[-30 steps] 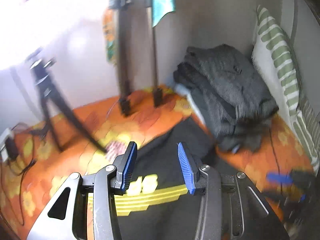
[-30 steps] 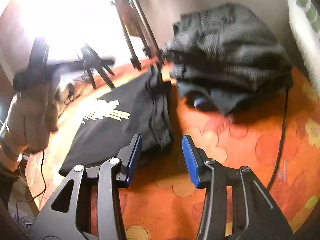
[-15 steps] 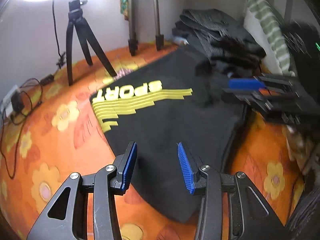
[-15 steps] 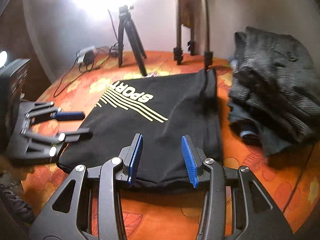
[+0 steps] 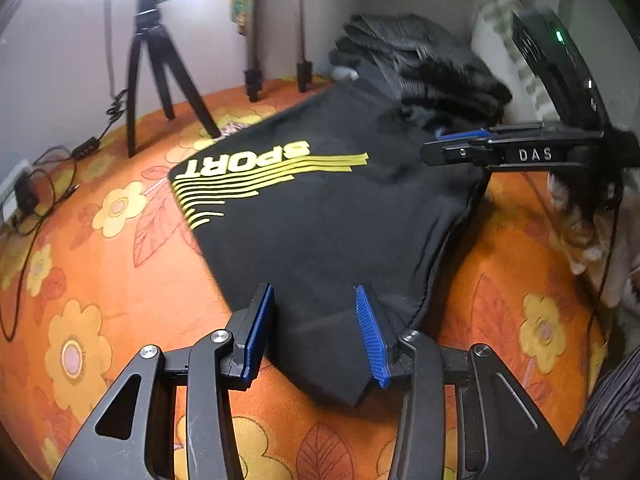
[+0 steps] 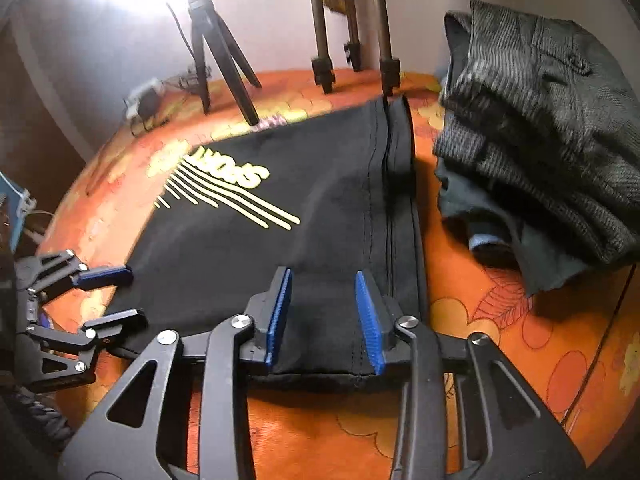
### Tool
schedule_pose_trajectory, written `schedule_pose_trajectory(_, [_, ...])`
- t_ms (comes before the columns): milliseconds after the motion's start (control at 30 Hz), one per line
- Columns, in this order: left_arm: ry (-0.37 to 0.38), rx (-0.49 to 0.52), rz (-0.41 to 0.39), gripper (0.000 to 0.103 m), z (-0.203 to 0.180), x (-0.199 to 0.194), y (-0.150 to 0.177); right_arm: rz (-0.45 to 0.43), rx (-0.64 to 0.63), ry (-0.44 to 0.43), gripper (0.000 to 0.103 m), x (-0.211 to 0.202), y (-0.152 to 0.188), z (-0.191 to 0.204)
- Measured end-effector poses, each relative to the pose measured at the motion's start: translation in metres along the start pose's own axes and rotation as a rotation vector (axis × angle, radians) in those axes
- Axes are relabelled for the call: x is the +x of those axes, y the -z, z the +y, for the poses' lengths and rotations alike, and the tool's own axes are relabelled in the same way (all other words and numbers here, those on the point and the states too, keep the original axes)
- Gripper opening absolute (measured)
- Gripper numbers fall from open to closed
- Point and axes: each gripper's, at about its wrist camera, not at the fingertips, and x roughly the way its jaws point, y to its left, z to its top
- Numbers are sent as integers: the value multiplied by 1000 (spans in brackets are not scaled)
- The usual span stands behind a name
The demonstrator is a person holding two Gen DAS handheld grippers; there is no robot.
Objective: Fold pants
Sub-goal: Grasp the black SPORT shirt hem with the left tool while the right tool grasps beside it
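Observation:
Black pants with a yellow SPORT print lie folded flat on the orange flowered bedsheet. My left gripper hovers open over the pants' near corner, with cloth below its blue pads and nothing pinched. In the right wrist view the left gripper shows at the left edge of the pants. My right gripper stands over the near hem beside the side seam. Its jaws are closing, with cloth between them that the pads do not press. From the left wrist view the right gripper reaches in from the right.
A pile of dark grey folded clothes lies right of the pants. A small black tripod and two stand legs stand at the back by the wall. Cables and a charger lie far left. A striped pillow leans at the back right.
Both grippers have swung from the far side of the bed to the pants' near edge and sunk closer to the cloth. The right gripper's jaws have narrowed a little.

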Motion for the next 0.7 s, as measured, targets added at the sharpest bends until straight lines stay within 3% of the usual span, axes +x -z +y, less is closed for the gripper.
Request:
schedule_pose_trajectory(67, [-8,-13,-11,41,7,-4,-3,-39,-6,33,53,-8,-5,-2])
schedule_pose_trajectory(100, [-19,-21,-23,42,10,-7,-5,-55,-5,45,55,-10,-8,-4])
schedule_pose_trajectory(233, [-32,-110,-55,56,39,-10,-15,-68,52,35,55,-9,-21,-23])
schedule_pose_trajectory(400, [-17,-241,-34,57,75,8,-29,-49,84,-8,55,3,-29,-37])
schedule_pose_trajectory(700, [1,-387,-36,57,115,39,-56,-31,127,-42,55,12,-25,-51])
